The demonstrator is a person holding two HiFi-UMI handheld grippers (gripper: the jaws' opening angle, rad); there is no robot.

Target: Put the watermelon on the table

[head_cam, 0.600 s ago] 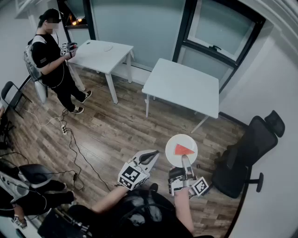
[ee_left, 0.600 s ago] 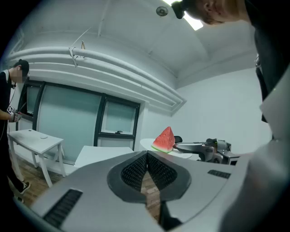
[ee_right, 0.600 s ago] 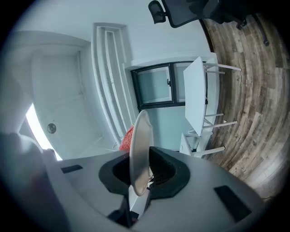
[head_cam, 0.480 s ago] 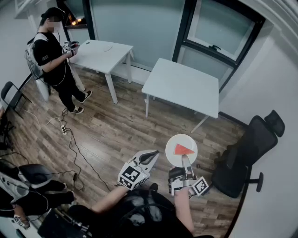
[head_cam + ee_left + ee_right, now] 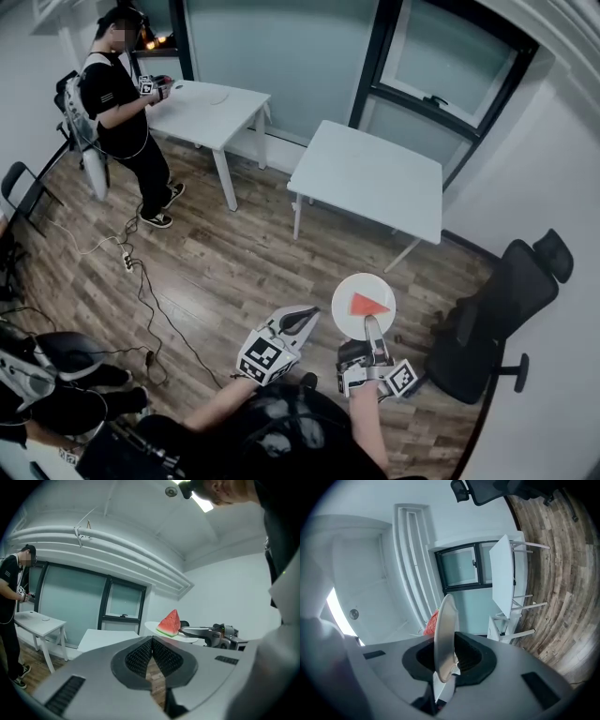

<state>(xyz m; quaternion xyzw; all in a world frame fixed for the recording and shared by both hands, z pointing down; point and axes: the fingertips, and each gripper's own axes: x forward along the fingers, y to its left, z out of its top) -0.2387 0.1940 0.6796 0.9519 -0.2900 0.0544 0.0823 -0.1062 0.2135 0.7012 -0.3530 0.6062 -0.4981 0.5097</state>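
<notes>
My left gripper (image 5: pixel 298 321) is clenched on nothing, its jaws pressed together, idle beside the load. To its right, my right gripper (image 5: pixel 372 326) is pinching only the near rim of the white plate (image 5: pixel 350 285). The watermelon (image 5: pixel 368 303) wedge lies loose about the plate's middle, over the wood floor (image 5: pixel 234 272). The white table (image 5: pixel 370 173) is well apart ahead. With this one-edge grip, any wrist roll or sag could slide the wedge off; the office chair (image 5: pixel 497 309) near on the right might catch my elbow

An office: white tables (image 5: pixel 367 178), a black swivel chair (image 5: pixel 489 319), glass partition walls (image 5: pixel 272 56), wood-plank floor (image 5: pixel 234 267).
</notes>
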